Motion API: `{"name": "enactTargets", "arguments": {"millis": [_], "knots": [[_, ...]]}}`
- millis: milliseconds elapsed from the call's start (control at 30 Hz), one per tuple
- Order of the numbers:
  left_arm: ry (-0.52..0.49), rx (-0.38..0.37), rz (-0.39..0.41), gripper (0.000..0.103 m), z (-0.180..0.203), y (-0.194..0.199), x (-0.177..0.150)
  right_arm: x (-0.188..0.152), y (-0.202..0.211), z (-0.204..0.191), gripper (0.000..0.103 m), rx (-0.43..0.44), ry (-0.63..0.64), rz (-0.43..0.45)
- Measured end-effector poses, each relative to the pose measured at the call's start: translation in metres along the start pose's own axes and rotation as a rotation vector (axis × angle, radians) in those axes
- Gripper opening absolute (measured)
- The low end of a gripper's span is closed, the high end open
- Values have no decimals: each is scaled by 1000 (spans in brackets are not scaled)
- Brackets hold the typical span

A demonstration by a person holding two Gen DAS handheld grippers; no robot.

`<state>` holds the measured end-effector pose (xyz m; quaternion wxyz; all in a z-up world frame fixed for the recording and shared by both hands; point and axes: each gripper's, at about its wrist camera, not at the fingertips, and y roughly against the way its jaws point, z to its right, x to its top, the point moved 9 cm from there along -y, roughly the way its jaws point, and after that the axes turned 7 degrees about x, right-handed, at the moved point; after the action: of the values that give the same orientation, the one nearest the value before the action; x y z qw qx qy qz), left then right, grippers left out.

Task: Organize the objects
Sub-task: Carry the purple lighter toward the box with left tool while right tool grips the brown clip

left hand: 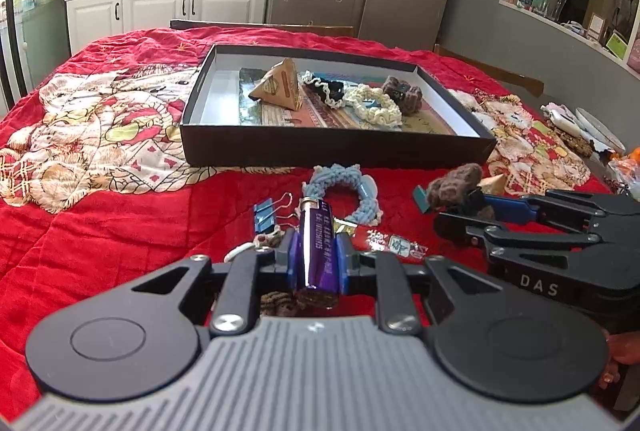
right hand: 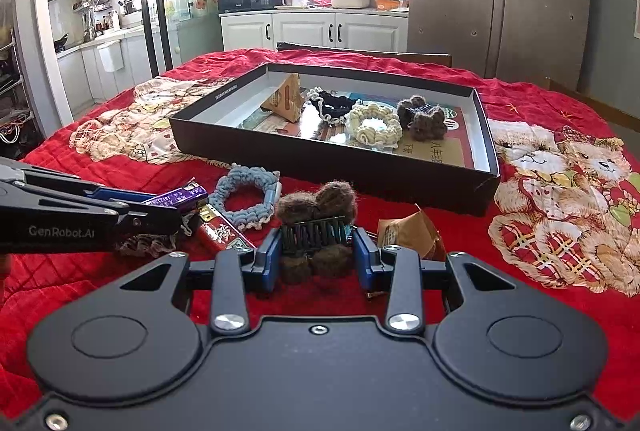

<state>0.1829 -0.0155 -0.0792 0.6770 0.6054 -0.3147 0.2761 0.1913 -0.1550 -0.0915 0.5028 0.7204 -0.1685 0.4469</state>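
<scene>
With your left claw (left hand: 318,257) clamped on the purple lighter (left hand: 317,251) and your right claw (right hand: 316,251) on the fuzzy brown hair clip (right hand: 316,227), carry both over the near wall of the black tray (left hand: 336,147) ahead before releasing.

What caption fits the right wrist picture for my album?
Right gripper clamps a fuzzy brown hair claw before the black tray.

Left gripper (left hand: 318,251): matte black linkage arms, silver pivot screws, blue finger pads (left hand: 294,255), a ribbed grey base with round black discs either side. Right gripper (right hand: 316,251): same black arms and blue pads, smooth black base. White lettering "DAS" and "GenRobot.AI" marks their sides.
</scene>
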Motion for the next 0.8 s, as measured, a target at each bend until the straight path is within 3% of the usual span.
{"name": "enactTargets", "arguments": {"millis": [433,800], "knots": [[-9,-18,53,23,3,11,23,21,11,-1,36,11,19,27],[-6,6,102,23,-7,2,61,58,18,21,36,-38,43,67]]}}
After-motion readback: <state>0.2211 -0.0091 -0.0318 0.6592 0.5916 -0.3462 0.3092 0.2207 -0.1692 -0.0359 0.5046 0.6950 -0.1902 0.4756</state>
